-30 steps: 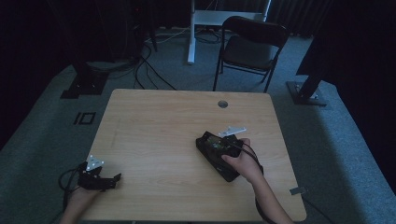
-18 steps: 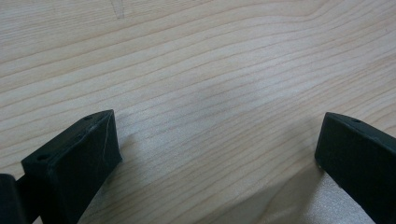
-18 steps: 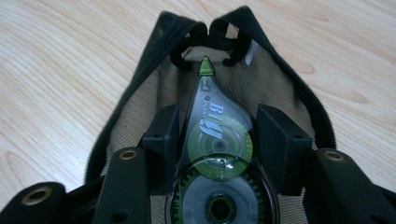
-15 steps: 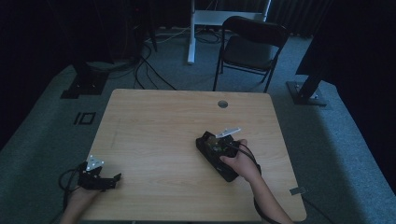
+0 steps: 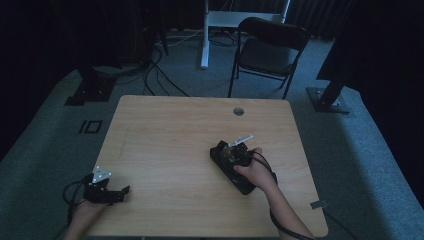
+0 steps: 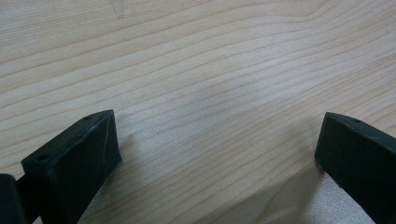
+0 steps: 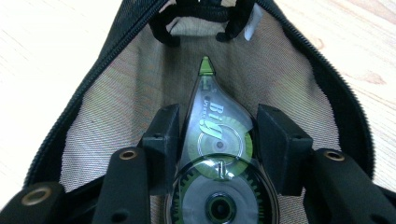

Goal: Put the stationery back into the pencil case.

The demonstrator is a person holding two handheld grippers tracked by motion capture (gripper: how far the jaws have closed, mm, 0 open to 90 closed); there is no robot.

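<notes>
A black zip pouch [image 5: 220,156] lies open on the right half of the wooden table [image 5: 170,135]. In the right gripper view I look into its beige mesh lining [image 7: 112,107]. My right gripper [image 7: 217,128] is down inside the pouch, shut on a clear and green correction tape dispenser [image 7: 217,140] whose green tip points away. In the high view a hand holds this gripper [image 5: 234,156] over the pouch. My left gripper [image 5: 120,192] rests at the table's near left corner. Its jaws [image 6: 215,140] stand wide open over bare wood.
A round cable hole [image 5: 238,111] sits near the table's far edge. A black folding chair [image 5: 270,52] stands behind the table. Stand bases [image 5: 90,92] and cables lie on the grey floor to the left and right.
The right hand has edged slightly to the left over the pouch. The left gripper has not moved.
</notes>
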